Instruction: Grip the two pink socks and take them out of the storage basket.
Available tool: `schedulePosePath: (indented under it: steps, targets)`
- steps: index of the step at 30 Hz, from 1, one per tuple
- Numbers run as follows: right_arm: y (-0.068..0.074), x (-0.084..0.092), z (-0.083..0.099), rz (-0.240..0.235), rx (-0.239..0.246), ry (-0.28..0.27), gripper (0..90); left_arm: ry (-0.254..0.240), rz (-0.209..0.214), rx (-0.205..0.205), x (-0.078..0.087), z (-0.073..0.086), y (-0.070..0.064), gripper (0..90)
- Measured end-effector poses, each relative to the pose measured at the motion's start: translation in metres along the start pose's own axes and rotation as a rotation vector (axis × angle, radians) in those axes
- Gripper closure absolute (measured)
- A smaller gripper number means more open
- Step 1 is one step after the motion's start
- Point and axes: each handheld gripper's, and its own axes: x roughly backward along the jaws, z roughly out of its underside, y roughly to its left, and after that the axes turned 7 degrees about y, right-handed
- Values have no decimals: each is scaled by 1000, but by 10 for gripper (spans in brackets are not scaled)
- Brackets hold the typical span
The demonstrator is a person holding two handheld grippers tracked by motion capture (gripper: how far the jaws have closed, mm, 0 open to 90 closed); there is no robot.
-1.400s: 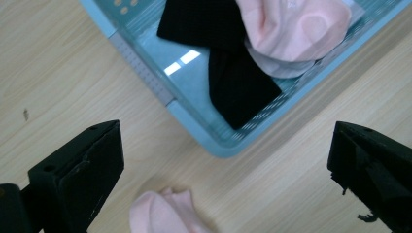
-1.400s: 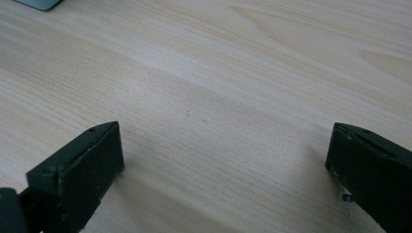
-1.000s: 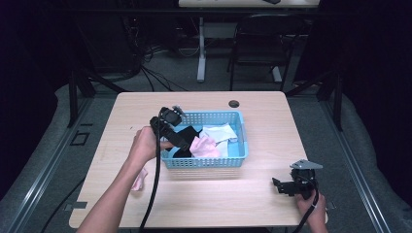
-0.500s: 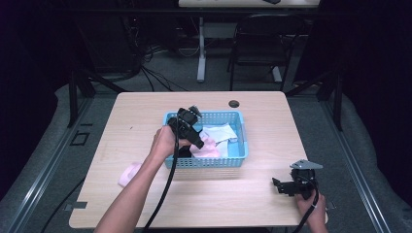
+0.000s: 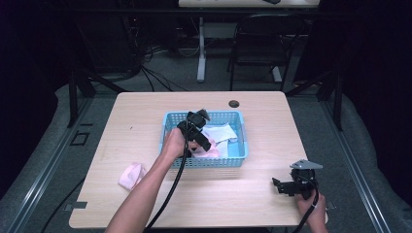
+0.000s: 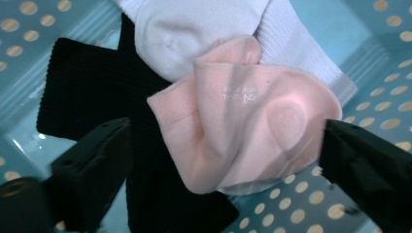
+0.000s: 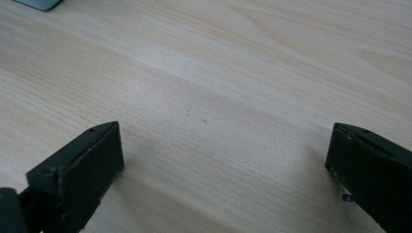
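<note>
A blue perforated basket (image 5: 240, 155) in the middle of the table holds a pink sock (image 6: 243, 131), a white sock (image 6: 194, 29) and a black sock (image 6: 87, 92). My left gripper (image 5: 201, 141) reaches down into the basket. Its jaws have just been closing a little and stand open either side of the pink sock (image 5: 211, 151), not pressing it. A second pink sock (image 5: 131, 174) lies on the table, left of the basket. My right gripper (image 5: 279, 185) rests open low over bare wood near the front right corner, with nothing between its fingers.
A small dark round grommet (image 5: 234, 103) sits in the tabletop (image 5: 145, 116) behind the basket. The left gripper's cable (image 5: 170, 194) trails along the forearm to the front edge. Beyond the table are a chair (image 5: 262, 43) and dark floor.
My left gripper has moved right from the basket's left edge and down into the basket, over the socks. The pink sock on the table now lies uncovered. The right gripper has stayed still.
</note>
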Motion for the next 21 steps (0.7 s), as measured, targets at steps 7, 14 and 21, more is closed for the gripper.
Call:
schedulePosePath:
  steps: [7, 14, 21]
  targets:
    - [0, 0, 0, 0, -1, 2, 0, 3, 12, -3, -9, -2, -2, 219]
    - [0, 0, 0, 0, 0, -1, 0, 23, 12, 0, -18, 2, -2, 318]
    - [0, 0, 0, 0, 0, 0, 0, 39, -15, -8, -19, 2, -2, 461]
